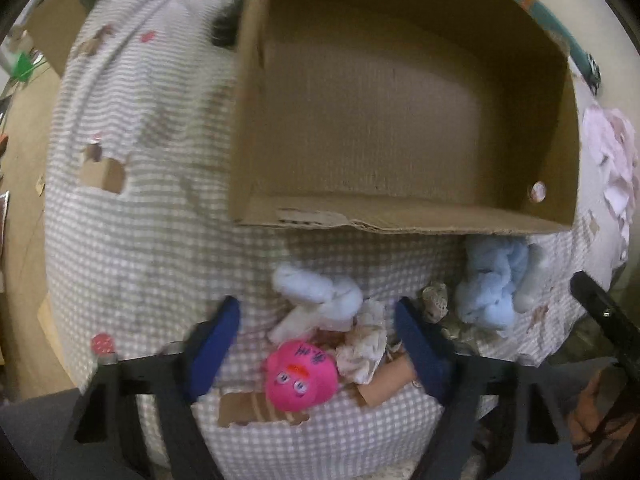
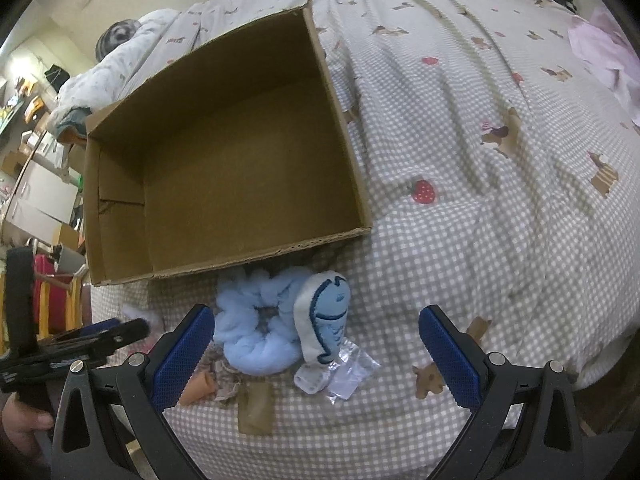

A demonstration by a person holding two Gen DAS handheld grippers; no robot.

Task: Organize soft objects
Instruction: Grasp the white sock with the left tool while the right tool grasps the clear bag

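With both hand-held grippers wide open and empty, the left hand-held gripper should close squarely on the pink plush toy lying on the bed just before the empty cardboard box, avoiding neighbouring cloth scraps.

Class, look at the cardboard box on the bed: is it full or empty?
Empty. Both views show the cardboard box's bare floor and walls; the soft toys lie outside on the checked bedcover, in front of it.

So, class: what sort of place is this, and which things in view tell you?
Probably a bedroom. The work surface is a bed under a grey-and-white checked bedsheet printed with dogs and strawberries, a rumpled grey quilt lies beyond the open brown cardboard box, and cluttered shelves stand alongside.
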